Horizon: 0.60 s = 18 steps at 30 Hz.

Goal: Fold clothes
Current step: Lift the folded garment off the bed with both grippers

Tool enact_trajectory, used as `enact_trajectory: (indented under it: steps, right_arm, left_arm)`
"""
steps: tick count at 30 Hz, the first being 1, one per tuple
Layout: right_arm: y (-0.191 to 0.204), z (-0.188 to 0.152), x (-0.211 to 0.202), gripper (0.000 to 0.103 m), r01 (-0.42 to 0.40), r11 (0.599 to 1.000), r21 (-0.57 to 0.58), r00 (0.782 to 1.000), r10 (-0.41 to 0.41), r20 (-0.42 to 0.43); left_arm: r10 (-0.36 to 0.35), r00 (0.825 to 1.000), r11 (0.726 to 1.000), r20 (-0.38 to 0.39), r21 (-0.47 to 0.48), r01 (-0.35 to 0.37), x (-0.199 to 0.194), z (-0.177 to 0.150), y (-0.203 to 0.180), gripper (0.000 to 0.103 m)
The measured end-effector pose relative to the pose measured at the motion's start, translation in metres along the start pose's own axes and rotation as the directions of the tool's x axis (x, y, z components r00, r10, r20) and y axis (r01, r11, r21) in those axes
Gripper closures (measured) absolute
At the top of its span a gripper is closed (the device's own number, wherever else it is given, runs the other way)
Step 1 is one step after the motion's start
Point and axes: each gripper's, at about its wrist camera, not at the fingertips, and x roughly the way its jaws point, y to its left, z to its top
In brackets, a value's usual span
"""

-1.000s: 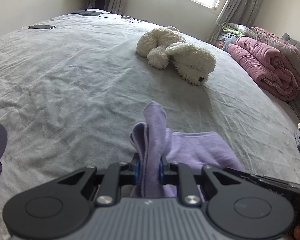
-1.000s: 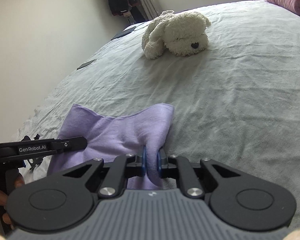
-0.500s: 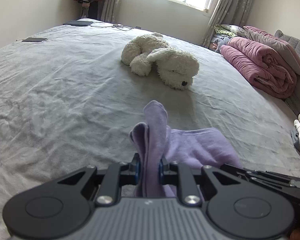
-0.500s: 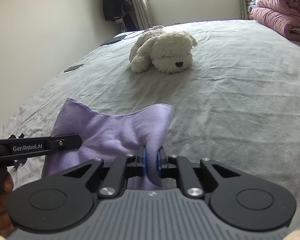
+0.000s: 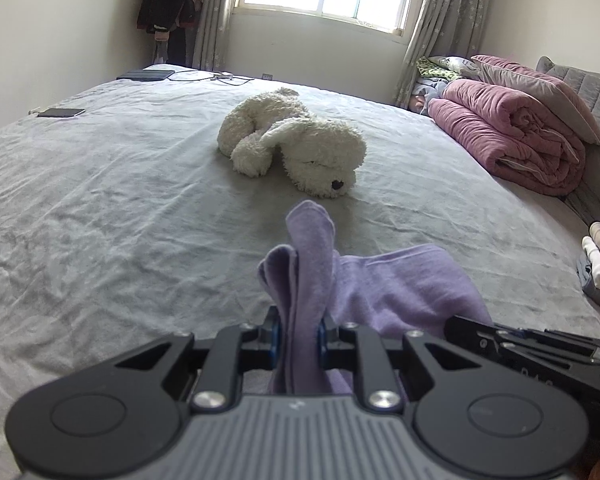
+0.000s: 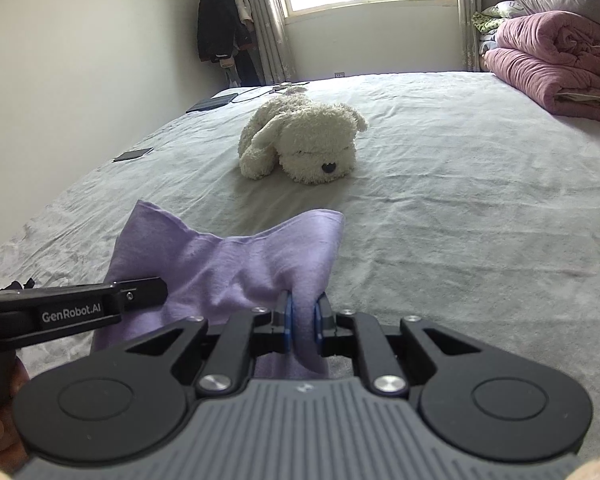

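The bed point(image 5: 100, 200) gives a wide flat place to fold on; a toy dog point(image 5: 296, 148) lies well ahead and a pink quilt point(image 5: 516, 136) is rolled at the far side, both clear of the work. The purple cloth point(image 6: 228, 264) hangs lifted just above the sheet near the bed's front edge; the left gripper point(image 5: 298, 336) and right gripper point(image 6: 302, 320) are each clamped on a bunched corner, likely to keep the edge taut. The left gripper's side reads "GenRobot.AI".
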Motion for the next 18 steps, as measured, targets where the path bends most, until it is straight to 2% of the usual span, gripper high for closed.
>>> enact_trajectory:
  steps: [7,18]
  right_arm:
    - [-0.010,0.004,-0.014,0.090,0.034,0.999,-0.022,0.999,-0.033,0.035]
    - [-0.051,-0.002,-0.039,0.091,0.088,0.995,-0.053,0.995,-0.086,0.042]
  left_arm:
    - [-0.011,1.000,1.000,0.023,0.009,0.010,-0.004,0.001,-0.022,0.086]
    - [-0.109,0.994,0.993,0.004,0.052,0.109,-0.006,-0.013,-0.061,0.086]
